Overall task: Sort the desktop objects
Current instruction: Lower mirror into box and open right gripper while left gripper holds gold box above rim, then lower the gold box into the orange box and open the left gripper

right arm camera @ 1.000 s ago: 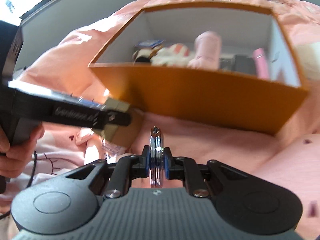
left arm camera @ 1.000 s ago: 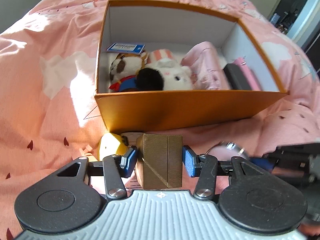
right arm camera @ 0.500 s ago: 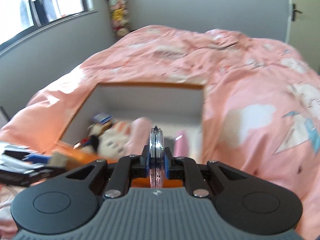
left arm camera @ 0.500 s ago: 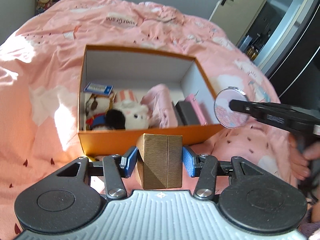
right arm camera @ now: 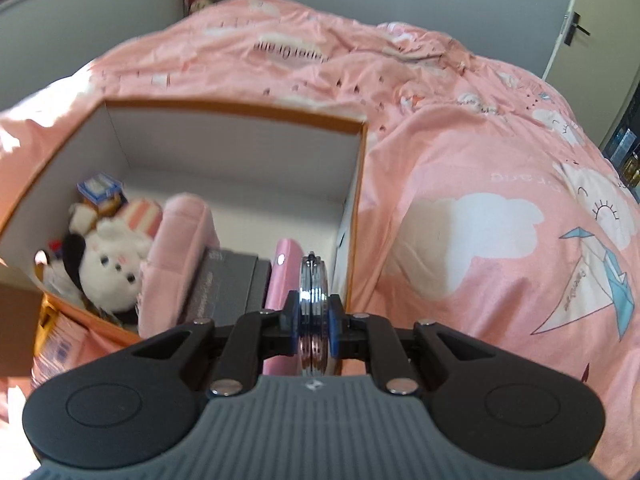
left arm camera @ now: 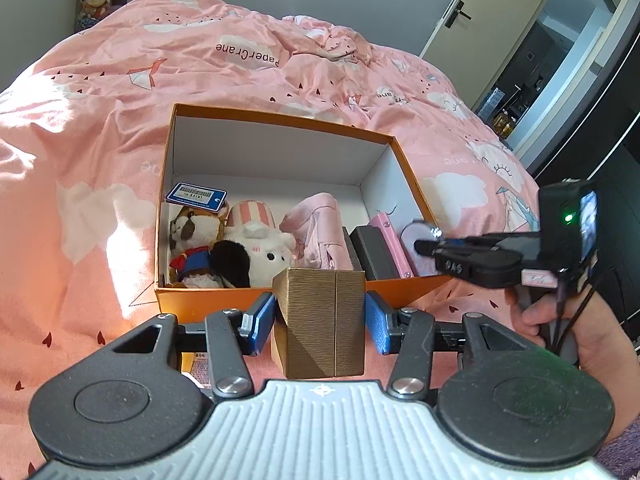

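The orange box (left arm camera: 208,300) sits open on the pink bed (left arm camera: 100,92), and everything here is best placed against it. The left tool (left arm camera: 320,322) pinches a gold ribbed box (left arm camera: 320,320) between its blue pads, upright, just outside the orange box's near wall and at about the middle of that wall. The right tool (right arm camera: 314,318) is pressed together on a round compact mirror (right arm camera: 314,300), held on edge so that only its chrome rim faces the camera. In the left wrist view the mirror (left arm camera: 418,246) hangs over the orange box's near right corner, with the person's hand (left arm camera: 560,320) gripping the handle outside the right wall.

The relation that matters: the mirror is already above the box's opening, in line with a narrow gap between the pink case (right arm camera: 282,280) and the right wall. The mirror's flat faces run parallel to that wall, so it would probably slip in edgewise. The right hand is clearly the nearer to a drop; the gold box has yet to clear the near wall.

Inside the orange box, counted: two plush toys, a brown-and-white dog (left arm camera: 192,240) and a white one with a black ear (left arm camera: 260,248), side by side at the left end; one blue barcode card (left arm camera: 196,194) resting on them; one folded pink cloth (left arm camera: 316,224) in the middle; one dark grey block (left arm camera: 374,252); one pink case at the right. The far half of the floor is bare. Printed packets, too hidden to count, lie on the bed outside the near wall.
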Demonstrator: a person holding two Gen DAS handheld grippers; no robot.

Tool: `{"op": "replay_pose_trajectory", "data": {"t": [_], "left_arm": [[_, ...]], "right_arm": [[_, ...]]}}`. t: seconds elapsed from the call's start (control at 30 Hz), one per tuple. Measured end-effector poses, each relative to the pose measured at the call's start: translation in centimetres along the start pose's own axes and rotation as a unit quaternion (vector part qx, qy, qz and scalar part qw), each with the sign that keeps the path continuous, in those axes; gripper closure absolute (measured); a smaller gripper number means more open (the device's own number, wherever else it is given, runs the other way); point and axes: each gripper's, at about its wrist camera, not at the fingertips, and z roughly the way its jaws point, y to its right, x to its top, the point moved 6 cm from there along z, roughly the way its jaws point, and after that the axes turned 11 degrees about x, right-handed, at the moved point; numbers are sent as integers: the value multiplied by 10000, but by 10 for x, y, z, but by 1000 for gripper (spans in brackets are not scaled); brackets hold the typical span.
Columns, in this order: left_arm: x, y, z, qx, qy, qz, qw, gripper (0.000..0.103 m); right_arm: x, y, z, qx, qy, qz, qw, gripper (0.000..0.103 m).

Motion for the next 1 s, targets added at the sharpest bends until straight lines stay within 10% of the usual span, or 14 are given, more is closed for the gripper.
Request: {"op": "replay_pose_trajectory", "data": {"t": [0.43, 1.0], "left_arm": [[22, 10, 20, -116, -100, 112, 9998, 46], [109, 72, 102, -161, -210, 394, 9989, 47]], "right_arm": [[1, -2, 5, 58, -272, -5, 9996, 88], [9, 65, -23, -192, 828, 1128, 9900, 87]]}}
